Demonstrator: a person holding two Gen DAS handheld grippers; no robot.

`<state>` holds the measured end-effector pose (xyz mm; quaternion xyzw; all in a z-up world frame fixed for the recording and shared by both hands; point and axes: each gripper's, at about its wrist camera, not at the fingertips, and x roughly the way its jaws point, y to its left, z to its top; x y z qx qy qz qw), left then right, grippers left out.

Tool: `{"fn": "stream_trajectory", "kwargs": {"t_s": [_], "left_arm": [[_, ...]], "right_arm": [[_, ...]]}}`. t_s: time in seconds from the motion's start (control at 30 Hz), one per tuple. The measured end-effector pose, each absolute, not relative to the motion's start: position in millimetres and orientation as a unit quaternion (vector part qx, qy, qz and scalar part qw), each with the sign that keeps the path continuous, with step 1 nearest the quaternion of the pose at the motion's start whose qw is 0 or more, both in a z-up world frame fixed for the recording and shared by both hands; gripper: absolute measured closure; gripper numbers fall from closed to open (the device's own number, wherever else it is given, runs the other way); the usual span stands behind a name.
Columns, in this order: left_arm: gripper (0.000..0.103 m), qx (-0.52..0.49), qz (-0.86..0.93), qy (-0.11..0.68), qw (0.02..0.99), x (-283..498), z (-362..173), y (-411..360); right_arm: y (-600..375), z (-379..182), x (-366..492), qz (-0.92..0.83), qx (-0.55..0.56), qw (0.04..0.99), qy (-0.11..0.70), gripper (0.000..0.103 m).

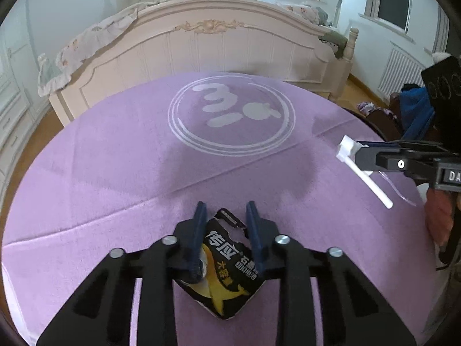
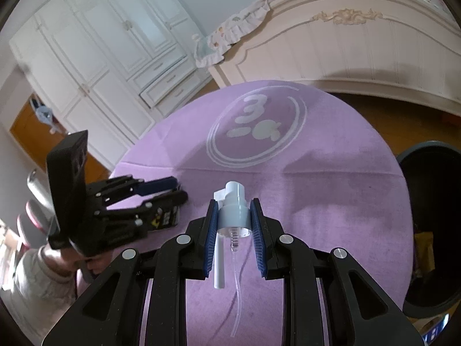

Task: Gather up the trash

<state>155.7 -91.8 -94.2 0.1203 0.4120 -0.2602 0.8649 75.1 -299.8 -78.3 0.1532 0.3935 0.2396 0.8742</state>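
Left claw [image 1: 225,225] straddles the black-and-yellow wrapper [image 1: 223,262] lying flat on the purple surface [image 1: 115,173]; whether our pads bite yet, can't tell. Right claw [image 2: 232,225] is clamped on the white spray pump head [image 2: 234,210], lifted clear, likely headed for the dark bin [image 2: 432,230] just right.

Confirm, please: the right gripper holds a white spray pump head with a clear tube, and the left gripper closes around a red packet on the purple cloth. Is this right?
One detail is wrong: the packet between the left gripper fingers is black and yellow, not red, as the left wrist view shows. The rest holds: the right gripper holds the white spray pump head over the purple cloth.
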Motion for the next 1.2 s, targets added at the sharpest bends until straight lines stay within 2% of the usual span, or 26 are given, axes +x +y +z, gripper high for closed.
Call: {"fn": "stream_trajectory", "kwargs": {"t_s": [0.13,0.17,0.2,0.27,0.33,0.43,0.53,0.57,0.63,0.7,0.77,0.93,0.97,1.07,1.2], "left_arm": [[0.072,0.14,-0.264,0.411,0.861,140.9,-94.9,-88.4],[0.063,0.146,-0.27,0.413,0.857,136.0,-95.0,-88.0],[0.037,0.155,-0.276,0.417,0.852,132.5,-94.9,-88.5],[0.011,0.195,-0.269,0.41,0.85,121.2,-97.5,-90.7],[0.011,0.215,-0.278,0.401,0.846,114.2,-99.5,-88.2],[0.012,0.189,-0.302,0.422,0.834,116.7,-101.9,-77.0],[0.019,0.183,-0.308,0.41,0.839,113.1,-102.5,-70.1],[0.036,0.179,-0.306,0.405,0.843,112.3,-100.7,-68.9],[0.038,0.167,-0.306,0.406,0.845,112.5,-98.5,-68.6],[0.066,0.156,-0.323,0.402,0.843,110.6,-96.0,-72.8],[0.07,0.166,-0.317,0.399,0.844,107.5,-95.3,-82.3],[0.069,0.167,-0.273,0.394,0.862,115.0,-93.8,-78.1],[0.065,0.165,-0.266,0.393,0.865,118.0,-92.5,-74.1],[0.028,0.167,-0.247,0.405,0.864,121.0,-93.4,-62.9],[0.025,0.171,-0.283,0.416,0.847,115.6,-98.6,-57.3]], "right_arm": [[-308.0,-81.5,69.9,0.243,0.161,0.872,0.393,0.079],[-309.7,-82.2,69.4,0.245,0.164,0.871,0.394,0.079],[-310.8,-82.9,69.0,0.246,0.165,0.87,0.394,0.079],[-311.0,-82.6,67.6,0.249,0.163,0.869,0.395,0.079],[-310.2,-82.0,66.2,0.251,0.159,0.87,0.394,0.079],[-308.8,-81.1,66.0,0.252,0.154,0.87,0.395,0.079],[-309.0,-81.6,66.9,0.251,0.154,0.87,0.395,0.079],[-308.9,-82.3,66.2,0.251,0.153,0.87,0.395,0.079],[-309.0,-82.7,66.2,0.25,0.154,0.87,0.395,0.079],[-308.2,-82.3,66.1,0.25,0.156,0.87,0.395,0.079],[-308.3,-82.2,64.6,0.25,0.158,0.87,0.394,0.079],[-314.5,-82.7,60.6,0.255,0.168,0.867,0.394,0.079],[-315.5,-82.5,60.2,0.255,0.169,0.866,0.394,0.079],[-318.6,-83.1,60.1,0.256,0.17,0.866,0.395,0.079],[-319.0,-82.9,62.5,0.259,0.17,0.864,0.397,0.079]]}}
